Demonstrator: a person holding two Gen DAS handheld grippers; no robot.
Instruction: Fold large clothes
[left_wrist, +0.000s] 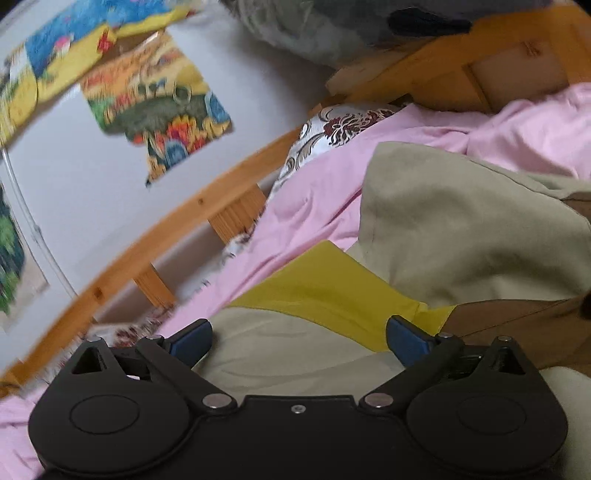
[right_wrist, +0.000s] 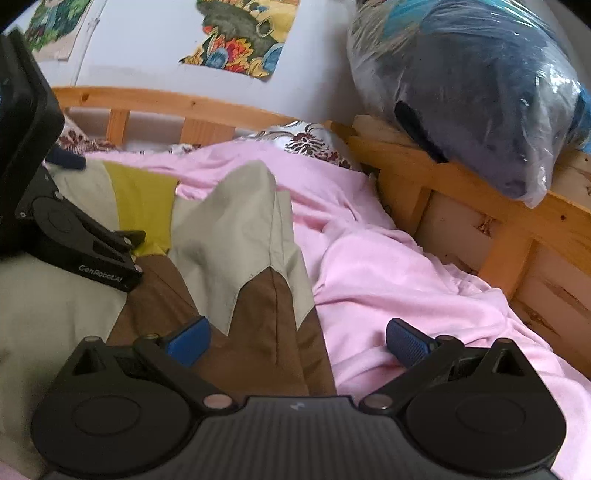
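A large garment in beige, mustard-yellow and brown panels (left_wrist: 461, 229) lies on a pink sheet (left_wrist: 314, 192). My left gripper (left_wrist: 299, 341) is open just above the garment's beige and yellow part, holding nothing. In the right wrist view the same garment (right_wrist: 236, 229) runs from the left to the middle, with a beige and brown sleeve-like part pointing away. My right gripper (right_wrist: 297, 343) is open over the brown edge, one finger over the pink sheet (right_wrist: 388, 266). The left gripper's body (right_wrist: 74, 236) shows at the left, over the garment.
A wooden bed rail (right_wrist: 480, 199) borders the sheet at the back and right. A plastic-wrapped dark bundle (right_wrist: 472, 85) rests on the rail at the right. A floral pillow (right_wrist: 306, 140) lies at the far corner. Colourful pictures (left_wrist: 155, 107) hang on the white wall.
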